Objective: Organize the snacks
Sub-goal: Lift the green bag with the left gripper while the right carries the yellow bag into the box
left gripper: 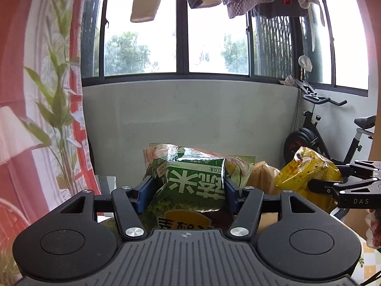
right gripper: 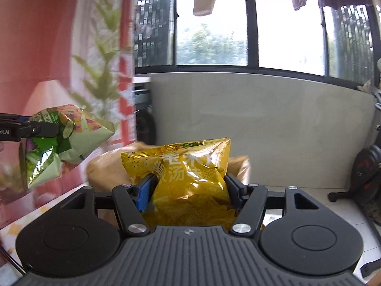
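Note:
My left gripper (left gripper: 189, 186) is shut on a green snack bag (left gripper: 195, 181) with white characters and holds it up in the air. The green bag also shows at the left of the right wrist view (right gripper: 66, 143), held by the left gripper (right gripper: 45, 128). My right gripper (right gripper: 189, 188) is shut on a yellow chip bag (right gripper: 190, 174) and holds it up. The yellow bag also shows at the right of the left wrist view (left gripper: 307, 174), with the right gripper (left gripper: 319, 178) clamped on it.
A brown paper bag (right gripper: 107, 164) stands open just beyond both held bags; it also shows in the left wrist view (left gripper: 264, 176). A grey low wall (left gripper: 190, 114) under the windows lies ahead. An exercise bike (left gripper: 316, 133) stands at the right. A curtain with a plant print (left gripper: 59, 95) hangs at the left.

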